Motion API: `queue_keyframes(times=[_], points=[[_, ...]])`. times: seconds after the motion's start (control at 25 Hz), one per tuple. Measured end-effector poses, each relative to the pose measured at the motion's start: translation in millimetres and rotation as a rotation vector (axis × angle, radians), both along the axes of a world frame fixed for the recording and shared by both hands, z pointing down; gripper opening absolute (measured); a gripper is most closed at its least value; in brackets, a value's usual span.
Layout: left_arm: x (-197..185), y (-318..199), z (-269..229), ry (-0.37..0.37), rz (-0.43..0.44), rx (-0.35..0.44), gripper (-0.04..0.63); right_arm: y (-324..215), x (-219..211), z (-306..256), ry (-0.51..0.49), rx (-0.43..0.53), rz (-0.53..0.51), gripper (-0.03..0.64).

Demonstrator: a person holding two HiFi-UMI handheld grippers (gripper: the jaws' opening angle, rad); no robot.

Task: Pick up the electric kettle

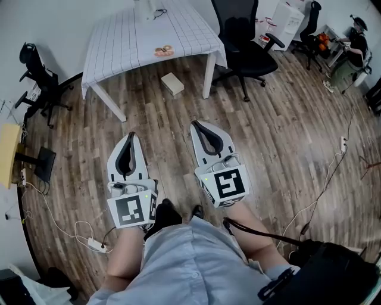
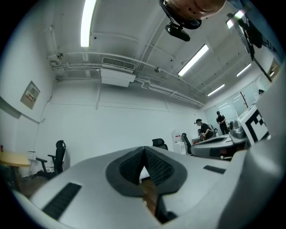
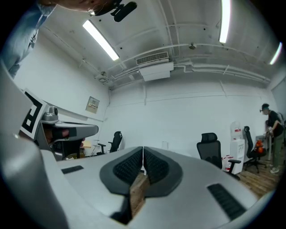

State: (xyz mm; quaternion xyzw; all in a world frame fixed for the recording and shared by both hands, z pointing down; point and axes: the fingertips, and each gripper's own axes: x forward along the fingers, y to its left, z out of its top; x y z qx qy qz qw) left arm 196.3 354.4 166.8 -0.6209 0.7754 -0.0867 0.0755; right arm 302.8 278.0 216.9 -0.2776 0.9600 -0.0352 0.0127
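Observation:
Far ahead stands a table with a white gridded cloth (image 1: 119, 41). At its far edge sits a white object with a cord (image 1: 146, 9), cut off by the frame; it may be the kettle. Both grippers are held level over the wooden floor, well short of the table. The left gripper (image 1: 131, 136) is shut, its tips touching and nothing between them; its own view shows the same (image 2: 144, 150). The right gripper (image 1: 193, 124) is also shut and empty, with its pads meeting (image 3: 143, 148).
A small orange item (image 1: 163, 51) lies on the cloth. A pale box (image 1: 172, 83) sits on the floor by the table leg (image 1: 208, 74). Black office chairs stand at right (image 1: 244, 41) and left (image 1: 38, 77). A power strip with cables (image 1: 95, 244) lies near my feet. A person (image 1: 357, 36) is at the far right.

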Motion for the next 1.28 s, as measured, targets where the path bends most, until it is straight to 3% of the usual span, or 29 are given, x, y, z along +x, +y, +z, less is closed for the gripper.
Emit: queue_keyframes(times=[0.32, 0.56, 0.76, 1.28], points=[[-40, -59, 19, 0.026, 0.003, -0.025, 0.0, -53, -41, 28, 0.016, -0.05, -0.018, 0.003], [-125, -145, 23, 0.044, 0.024, -0.002, 0.0, -142, -118, 32, 0.013, -0.043, 0.031, 0.003], [-172, -202, 11, 0.063, 0.043, 0.003, 0.0, -201, -166, 12, 0.008, -0.049, 0.055, 0.003], [-227, -278, 46, 0.086, 0.038, -0.013, 0.0, -286, -219, 24, 0.026, -0.023, 0.068, 0.003]])
